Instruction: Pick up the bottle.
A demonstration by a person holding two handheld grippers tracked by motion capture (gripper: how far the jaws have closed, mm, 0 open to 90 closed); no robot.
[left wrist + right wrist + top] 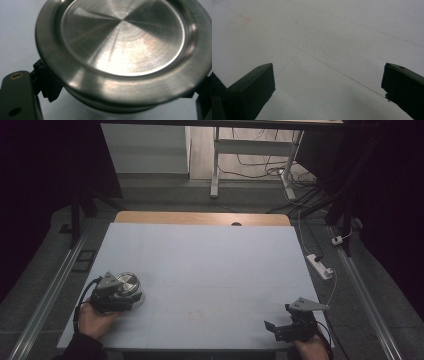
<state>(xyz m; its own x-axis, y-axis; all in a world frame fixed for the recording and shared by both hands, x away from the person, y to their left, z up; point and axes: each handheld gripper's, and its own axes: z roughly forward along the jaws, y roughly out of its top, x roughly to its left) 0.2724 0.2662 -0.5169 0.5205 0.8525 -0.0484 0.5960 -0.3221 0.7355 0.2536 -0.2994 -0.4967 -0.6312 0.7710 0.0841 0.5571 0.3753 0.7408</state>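
A round steel container (129, 285) with a brushed lid is seen on the white worktop (200, 270), near its front left corner. The left tongs (121, 292) are placed around it; in the left gripper view the container (122, 50) sits between the two black jaws, which are pressed against its body just under the lid rim, one on each side. The left tongs are thus clenched on the container. The container is observed standing upright on the worktop. The right tongs (280, 327) are held near the front right corner, well apart from the container, released, with bare worktop (324, 50) between the jaws.
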